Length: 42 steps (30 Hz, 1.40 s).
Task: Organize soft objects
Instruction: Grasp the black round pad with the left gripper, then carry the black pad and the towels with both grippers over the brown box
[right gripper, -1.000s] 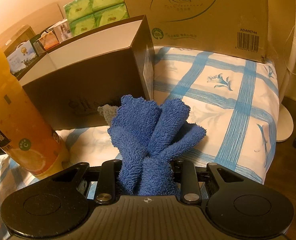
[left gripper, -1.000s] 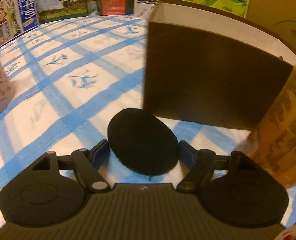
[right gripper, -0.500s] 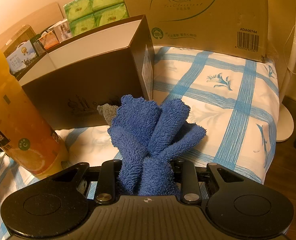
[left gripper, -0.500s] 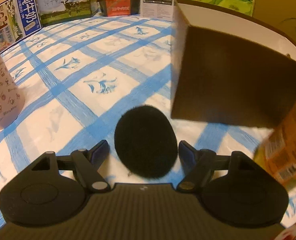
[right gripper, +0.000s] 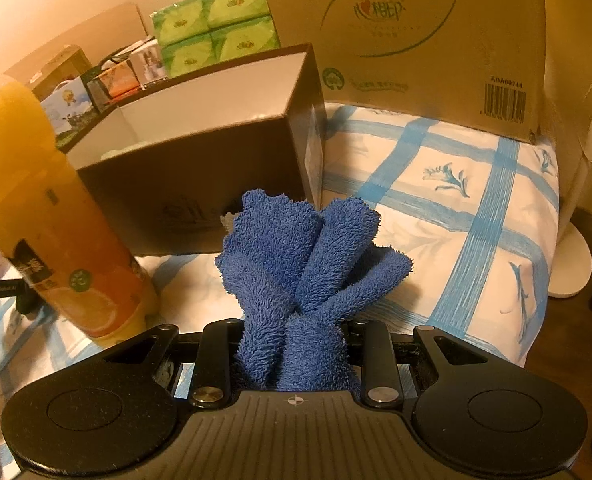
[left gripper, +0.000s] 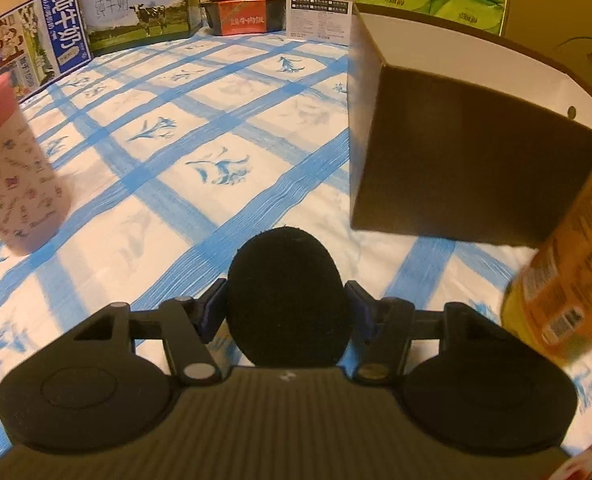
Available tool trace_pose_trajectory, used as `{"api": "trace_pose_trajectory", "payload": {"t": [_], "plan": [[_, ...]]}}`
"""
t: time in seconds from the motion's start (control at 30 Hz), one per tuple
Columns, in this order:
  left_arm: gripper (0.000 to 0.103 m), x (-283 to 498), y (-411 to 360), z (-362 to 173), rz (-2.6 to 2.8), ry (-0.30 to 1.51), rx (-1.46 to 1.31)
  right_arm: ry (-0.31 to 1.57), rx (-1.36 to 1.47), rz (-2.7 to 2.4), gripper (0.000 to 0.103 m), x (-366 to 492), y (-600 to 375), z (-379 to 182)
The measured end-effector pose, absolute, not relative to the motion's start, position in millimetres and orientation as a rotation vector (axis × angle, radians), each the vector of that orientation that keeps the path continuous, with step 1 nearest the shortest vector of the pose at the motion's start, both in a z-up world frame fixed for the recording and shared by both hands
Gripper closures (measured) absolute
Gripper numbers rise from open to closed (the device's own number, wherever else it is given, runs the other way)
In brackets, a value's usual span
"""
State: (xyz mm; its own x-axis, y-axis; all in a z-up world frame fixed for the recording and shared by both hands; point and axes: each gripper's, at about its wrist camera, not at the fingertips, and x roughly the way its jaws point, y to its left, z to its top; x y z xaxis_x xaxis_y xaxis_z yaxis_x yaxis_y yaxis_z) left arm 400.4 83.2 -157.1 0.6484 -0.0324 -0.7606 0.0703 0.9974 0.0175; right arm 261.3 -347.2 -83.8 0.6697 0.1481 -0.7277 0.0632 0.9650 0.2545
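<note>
A round black soft pad (left gripper: 288,292) sits between the blue fingertips of my left gripper (left gripper: 286,306). The jaws are closing and both pads touch its sides, just above the blue-checked cloth (left gripper: 176,200). My right gripper (right gripper: 296,344) is shut on a bunched blue fluffy towel (right gripper: 299,264), which sticks up from between its fingers. An open brown box with a white inside (left gripper: 455,160) (right gripper: 200,184) stands just beyond both grippers. A small grey scrap (right gripper: 227,221) shows behind the towel.
A tall orange juice bottle (right gripper: 48,220) (left gripper: 567,280) stands between the two grippers. A pink patterned cup (left gripper: 12,168) stands at the left. Milk cartons (left gripper: 96,20), green tissue packs (right gripper: 216,28) and a big cardboard carton (right gripper: 415,40) line the back. The bed's edge (right gripper: 535,280) drops off at the right.
The left gripper's jaws have come in against the black pad, which now looks narrower and taller. The left view has shifted, with the box further right. The right gripper and towel are unchanged.
</note>
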Motion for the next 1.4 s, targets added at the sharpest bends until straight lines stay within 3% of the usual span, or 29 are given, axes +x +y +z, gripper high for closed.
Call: {"api": "trace_pose_trajectory", "payload": {"t": [0.37,0.7,0.97,1.4], "plan": [[0.043,363.7,97.6,-82.8,-0.068,0.746,0.07,0.754,0.258,0.096,0.074,234.0,-354.2,-32.9],[0.043,387.4,77.0,-19.9,-0.176,0.635,0.077,0.617,0.199,0.17,0.074,248.5,-362.5,25.5],[0.043,412.7,56.9,-0.1,-0.241,0.612,0.066,0.553,0.183,0.234,0.074,288.4,-360.1,45.4],[0.043,453.8,20.8,5.9,-0.29,0.619,0.13,0.601,0.201,0.292,0.074,356.6,-358.5,34.6]]}}
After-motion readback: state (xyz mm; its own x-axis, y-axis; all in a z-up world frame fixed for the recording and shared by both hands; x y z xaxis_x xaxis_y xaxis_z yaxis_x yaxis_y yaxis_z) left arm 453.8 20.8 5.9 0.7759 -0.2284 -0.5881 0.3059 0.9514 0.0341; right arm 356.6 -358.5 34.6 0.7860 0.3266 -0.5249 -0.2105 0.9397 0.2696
